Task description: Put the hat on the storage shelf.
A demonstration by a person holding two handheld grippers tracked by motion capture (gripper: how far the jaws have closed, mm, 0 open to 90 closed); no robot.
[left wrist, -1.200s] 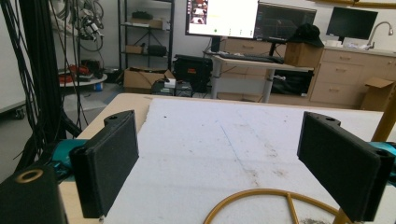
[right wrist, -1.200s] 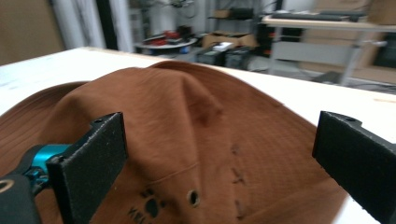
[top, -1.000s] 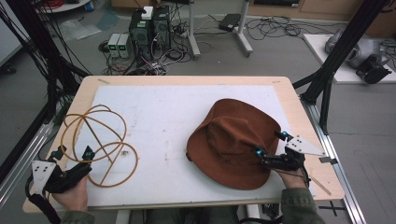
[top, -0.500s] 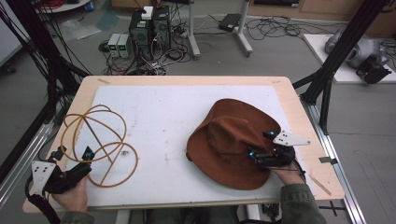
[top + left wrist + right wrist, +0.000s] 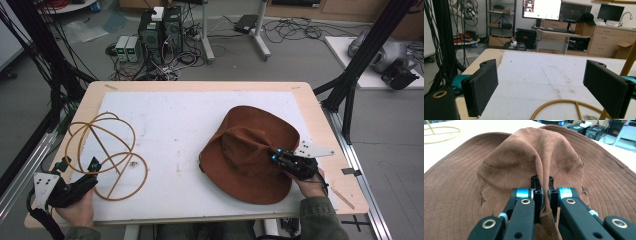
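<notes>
A brown brimmed hat [image 5: 252, 145] lies on the white board at the right. My right gripper [image 5: 276, 155] rests on the hat's crown; its jaws have just been closing and now pinch a fold of the brown fabric [image 5: 544, 172] between them. At the front left stands a golden wire frame [image 5: 102, 150] of hoops and rods. My left gripper [image 5: 80, 166] sits at the frame's near edge with its jaws wide open. In the left gripper view the frame's lowest hoop [image 5: 564, 106] arcs between the two black pads [image 5: 482, 87] without touching them.
The white board [image 5: 170, 120] covers a wooden table [image 5: 320, 120]. Black frame posts [image 5: 350, 80] rise at both sides. Computers and cables [image 5: 160, 30] sit on the floor beyond the far edge.
My right gripper has moved left from the brim onto the crown and its jaws have closed on a fold of the hat. The left gripper has kept still.
</notes>
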